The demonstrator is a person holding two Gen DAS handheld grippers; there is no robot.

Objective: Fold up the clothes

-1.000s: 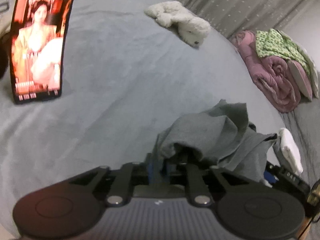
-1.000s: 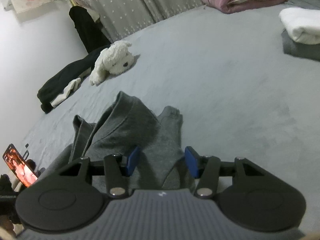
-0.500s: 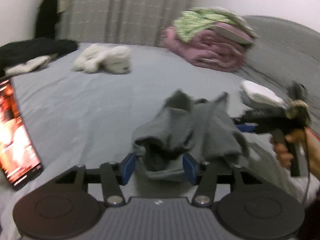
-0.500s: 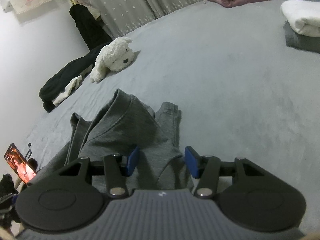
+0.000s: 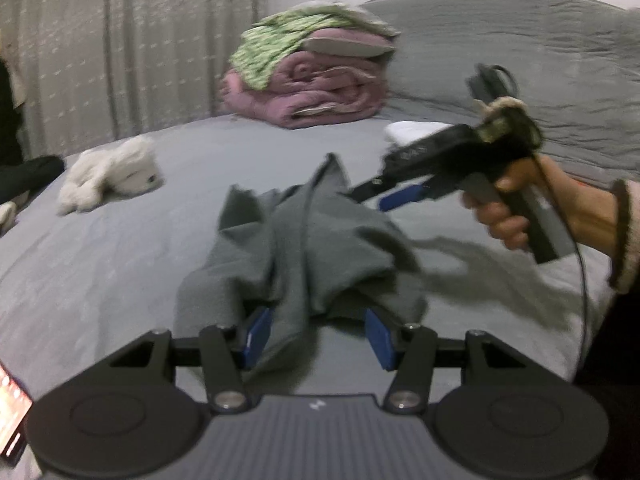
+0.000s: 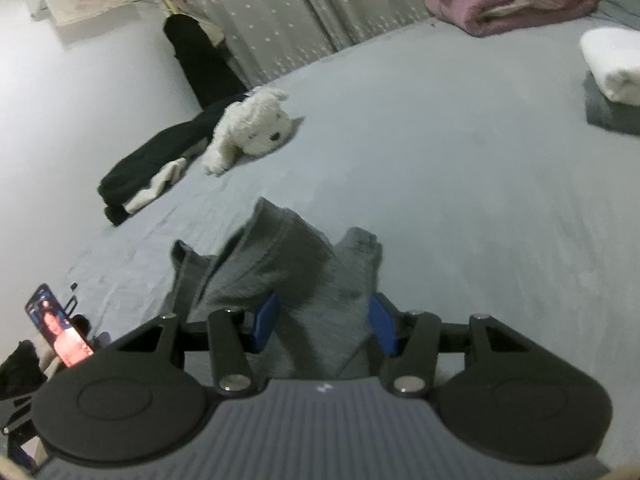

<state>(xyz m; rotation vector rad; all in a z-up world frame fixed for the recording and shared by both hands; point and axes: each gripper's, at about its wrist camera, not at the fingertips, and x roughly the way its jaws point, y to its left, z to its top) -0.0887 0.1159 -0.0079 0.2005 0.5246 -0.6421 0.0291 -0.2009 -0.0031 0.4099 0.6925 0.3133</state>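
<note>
A crumpled grey garment (image 5: 304, 248) lies in a heap on the grey bed (image 5: 100, 264). My left gripper (image 5: 316, 334) is open, its blue pads on either side of the garment's near edge, cloth between them. My right gripper (image 6: 325, 322) is open too, with the garment (image 6: 280, 268) bunched between its blue pads. In the left wrist view the right gripper (image 5: 384, 196) reaches the heap from the right, held by a hand.
A white plush dog (image 5: 108, 176) (image 6: 256, 128) lies further back. Rolled pink and green bedding (image 5: 312, 80) sits by the headboard. Folded white and grey items (image 6: 612, 76) are stacked at right. A lit phone (image 6: 60, 332) stands at left, near dark clothes (image 6: 168, 156).
My left gripper opened, letting go of the grey garment, and swung round to face the headboard and the right gripper. The right gripper stayed open and barely moved.
</note>
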